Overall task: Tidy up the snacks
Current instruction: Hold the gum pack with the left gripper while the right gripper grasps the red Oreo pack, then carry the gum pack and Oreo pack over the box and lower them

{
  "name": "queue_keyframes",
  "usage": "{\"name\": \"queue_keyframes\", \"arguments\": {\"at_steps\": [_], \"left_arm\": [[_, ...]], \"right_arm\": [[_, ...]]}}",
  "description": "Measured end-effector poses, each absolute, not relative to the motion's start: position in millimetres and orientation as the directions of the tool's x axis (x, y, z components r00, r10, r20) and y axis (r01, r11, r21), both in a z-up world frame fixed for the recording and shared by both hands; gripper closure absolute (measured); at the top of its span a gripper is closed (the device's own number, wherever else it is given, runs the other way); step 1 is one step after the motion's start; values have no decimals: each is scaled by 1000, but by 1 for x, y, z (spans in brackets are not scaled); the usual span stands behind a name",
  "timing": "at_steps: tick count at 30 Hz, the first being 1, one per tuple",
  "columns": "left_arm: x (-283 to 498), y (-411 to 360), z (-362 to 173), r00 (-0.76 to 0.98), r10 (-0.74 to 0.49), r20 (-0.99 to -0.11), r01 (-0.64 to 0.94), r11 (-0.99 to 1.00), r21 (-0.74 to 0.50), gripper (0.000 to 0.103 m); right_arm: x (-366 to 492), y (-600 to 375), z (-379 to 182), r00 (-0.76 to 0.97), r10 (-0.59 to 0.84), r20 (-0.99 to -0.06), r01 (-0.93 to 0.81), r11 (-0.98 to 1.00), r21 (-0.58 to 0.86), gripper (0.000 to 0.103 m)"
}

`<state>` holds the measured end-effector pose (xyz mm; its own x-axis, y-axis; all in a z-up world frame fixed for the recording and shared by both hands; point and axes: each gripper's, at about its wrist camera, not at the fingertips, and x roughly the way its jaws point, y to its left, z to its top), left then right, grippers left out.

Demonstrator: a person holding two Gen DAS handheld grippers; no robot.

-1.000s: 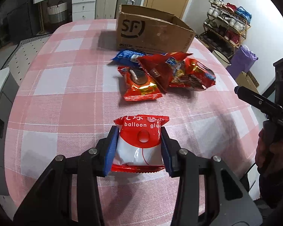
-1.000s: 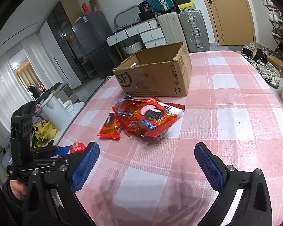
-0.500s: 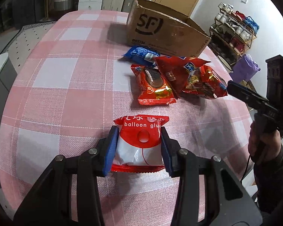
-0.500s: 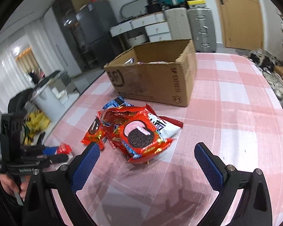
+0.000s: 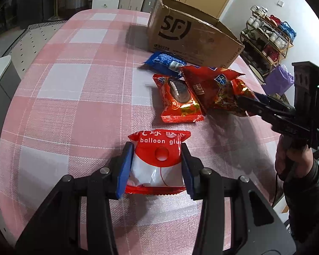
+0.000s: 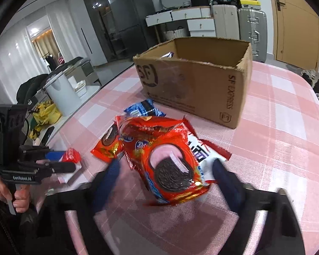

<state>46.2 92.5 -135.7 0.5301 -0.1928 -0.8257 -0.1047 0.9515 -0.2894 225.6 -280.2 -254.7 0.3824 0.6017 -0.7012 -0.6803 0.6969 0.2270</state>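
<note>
Left hand-held gripper (image 5: 156,167) clamps the glue packet (image 5: 157,161); right hand-held gripper (image 6: 165,176) is closing around the cookie pack (image 6: 170,165). Box (image 6: 193,85) at 12 o'clock holds little; 4 packs remain on the table (image 5: 74,106).

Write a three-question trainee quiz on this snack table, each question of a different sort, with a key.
1. True or false: the left claw is shut on the red and white packet marked "balloon".
2. Which packet lies nearest the cardboard box? A the blue packet; B the red and white packet; C the red cookie packet.
3. Fill in: the right claw has the red cookie packet ____ its closing jaws.

Key
1. True.
2. A.
3. between; whether the pads press it yet is too blurred to tell.
</note>
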Motion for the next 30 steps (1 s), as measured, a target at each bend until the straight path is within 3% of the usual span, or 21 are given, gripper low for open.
{"name": "queue_keyframes", "arguments": {"at_steps": [5,30], "left_arm": [[42,92,-133,536,-192,-822,-106,951,-292,63],[14,78,-79,632,-162,-758,-44,969,-244,63]], "right_arm": [[226,-292,-257,389,614,-687,-651,711,266,58],[155,-336,-185,493,684,-538,-632,707,319,58]]}}
